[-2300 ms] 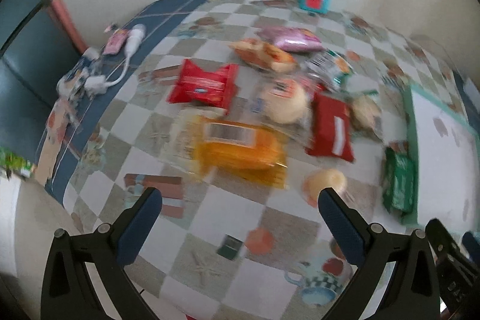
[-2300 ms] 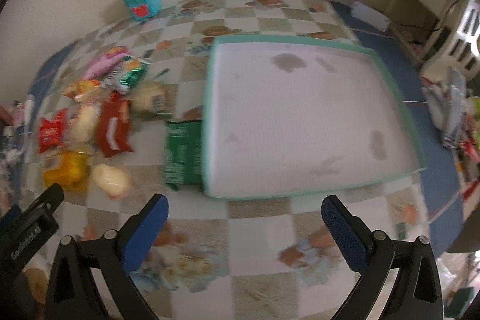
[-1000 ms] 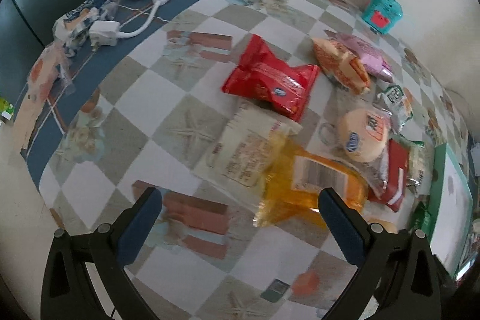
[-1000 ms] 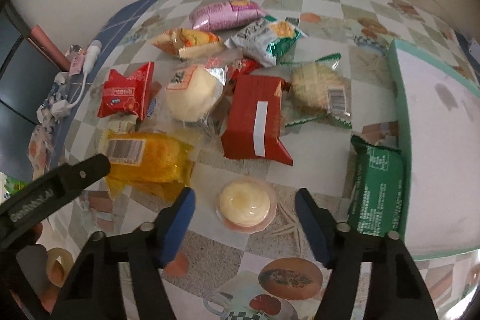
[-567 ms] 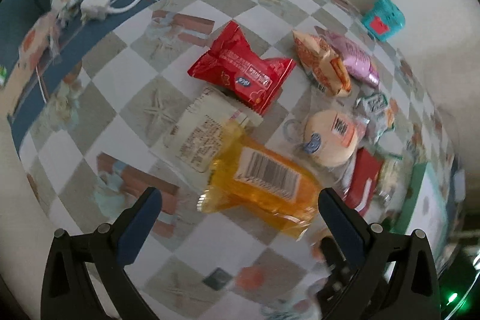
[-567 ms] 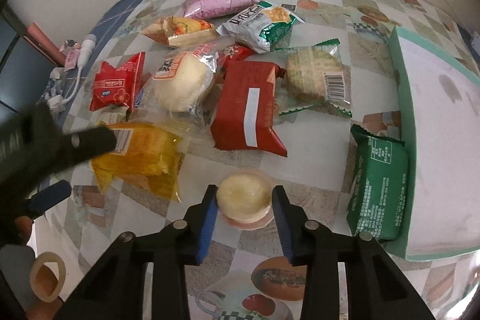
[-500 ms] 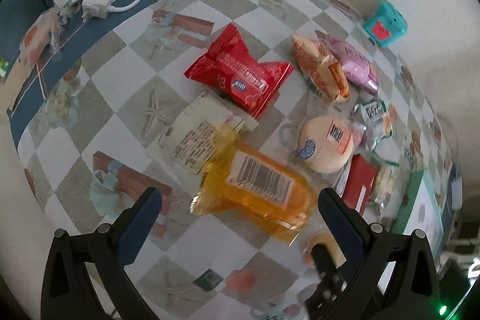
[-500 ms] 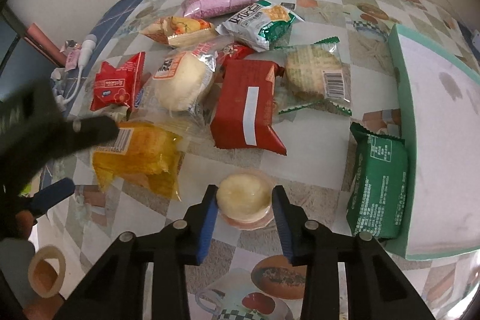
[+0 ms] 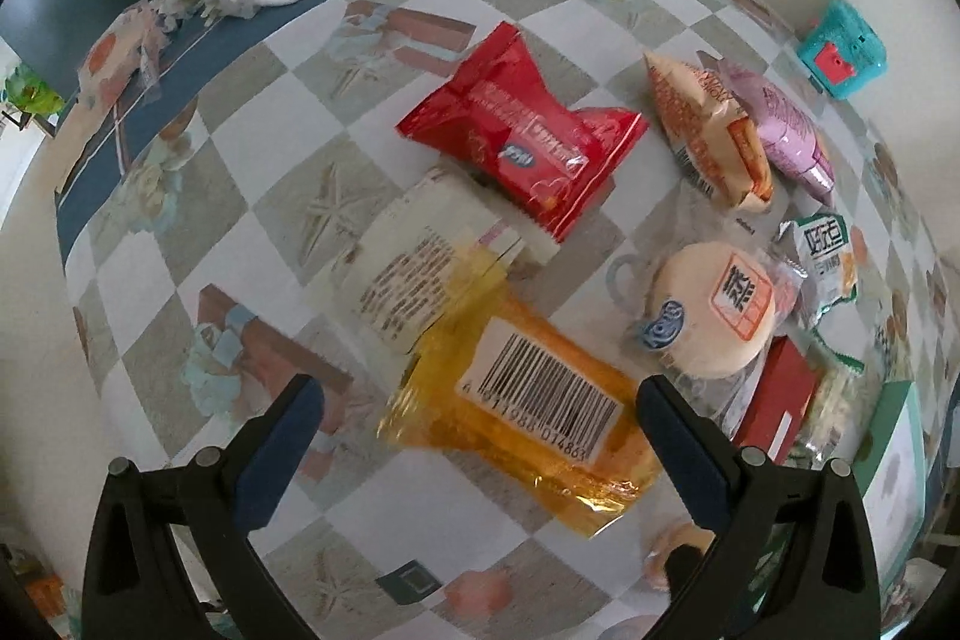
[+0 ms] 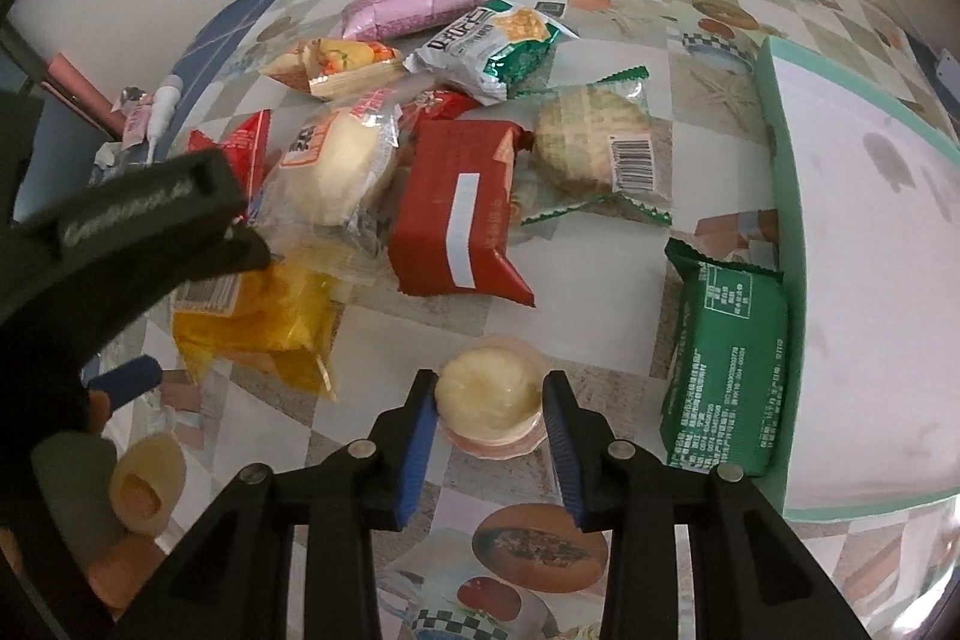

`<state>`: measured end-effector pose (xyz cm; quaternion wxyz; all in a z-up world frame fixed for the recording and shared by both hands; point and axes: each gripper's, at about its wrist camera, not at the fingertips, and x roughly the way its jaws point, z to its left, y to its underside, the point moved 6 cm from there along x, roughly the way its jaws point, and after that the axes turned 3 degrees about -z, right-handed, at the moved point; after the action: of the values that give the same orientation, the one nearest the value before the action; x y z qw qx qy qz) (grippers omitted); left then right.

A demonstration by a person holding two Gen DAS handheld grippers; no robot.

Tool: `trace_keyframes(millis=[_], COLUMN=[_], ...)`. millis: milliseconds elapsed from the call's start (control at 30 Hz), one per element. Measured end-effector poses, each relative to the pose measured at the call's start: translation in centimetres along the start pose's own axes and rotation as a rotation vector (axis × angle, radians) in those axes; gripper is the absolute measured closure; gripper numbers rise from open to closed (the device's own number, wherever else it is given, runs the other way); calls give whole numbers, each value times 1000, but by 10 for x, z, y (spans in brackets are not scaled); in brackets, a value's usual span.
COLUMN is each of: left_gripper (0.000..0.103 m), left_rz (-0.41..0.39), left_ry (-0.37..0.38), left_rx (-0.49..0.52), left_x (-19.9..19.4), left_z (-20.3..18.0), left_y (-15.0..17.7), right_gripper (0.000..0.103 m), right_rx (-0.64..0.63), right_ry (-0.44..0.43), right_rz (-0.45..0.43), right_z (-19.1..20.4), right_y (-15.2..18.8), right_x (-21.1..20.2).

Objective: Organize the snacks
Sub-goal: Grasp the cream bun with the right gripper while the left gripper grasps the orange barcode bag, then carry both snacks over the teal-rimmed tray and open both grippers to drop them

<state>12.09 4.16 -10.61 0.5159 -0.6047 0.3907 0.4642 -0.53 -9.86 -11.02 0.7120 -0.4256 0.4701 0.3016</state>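
Because the right tongs [image 10: 487, 409] pinch only the rounded sides of the jelly cup [image 10: 489, 400] near the surface's front edge, it may squirt out on lifting, whereas a second ago they stood wide around it; the left tongs [image 9: 474, 436] hang wide over the orange packet [image 9: 528, 418].
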Motion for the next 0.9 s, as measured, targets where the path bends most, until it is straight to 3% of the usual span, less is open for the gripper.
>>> trace_keyframes(millis=[433,567,667,733,900], left_gripper=[1,3,14,28,42], left_rz=[20,29,47,62,53], left_ry=[38,35,55,87,120], left_rx=[-25,6,19,14,14], left_x=[3,12,19,21,23], left_z=[45,36,26,23,23], left_y=[21,20,24,29,33], right_gripper=[65,65,65,65,65], right_rx=[23,22,24,17,-10], right_ry=[2,-5,-13,-11,9], right_rz=[14,10,7,4,-2], right_z=[-10,-12,-13,-13,-9], right_y=[0,-2,-3,-3,-3], right_x=[-4,-4,-2,-2,0])
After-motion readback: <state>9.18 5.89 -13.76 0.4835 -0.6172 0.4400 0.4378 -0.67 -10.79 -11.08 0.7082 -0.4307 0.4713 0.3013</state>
